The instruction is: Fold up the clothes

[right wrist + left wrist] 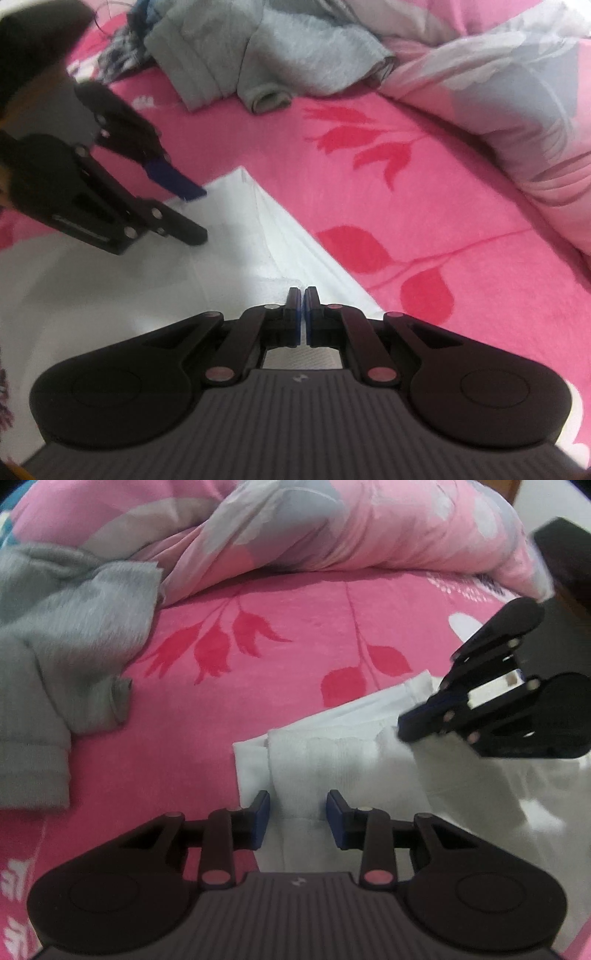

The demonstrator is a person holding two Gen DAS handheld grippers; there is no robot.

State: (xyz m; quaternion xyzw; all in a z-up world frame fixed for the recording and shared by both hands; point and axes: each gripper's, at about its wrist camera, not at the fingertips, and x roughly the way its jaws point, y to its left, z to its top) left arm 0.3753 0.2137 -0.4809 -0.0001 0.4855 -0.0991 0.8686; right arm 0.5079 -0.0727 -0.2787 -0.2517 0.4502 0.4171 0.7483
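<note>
On the pink bedsheet (295,620) with its red leaf print lies the white garment (332,746), folded into a flat shape with a pointed corner toward the far side. From my left wrist view it sits at near centre and runs off to the right; from my right wrist view it fills the near left, its straight edge slanting across the sheet.

My left gripper (298,821) points down at the near edge of the white garment. Its jaws stand partly apart, with a raised fold of the cloth between the blue pads (261,819); I see a gap on either side, so I read them as not pressing on it. In the right wrist view the same gripper (195,214) hangs over the garment's left part.

My right gripper (303,314) has its jaws clenched together, pads meeting with no gap. It sits over the garment's right edge, but I cannot tell whether any cloth is pinched between them. In the left wrist view it appears at the right (406,727), tips down on the white cloth.

A grey garment (55,646) lies crumpled at the far left, well apart from the white one. A pink and grey duvet (332,528) is bunched along the far side.
</note>
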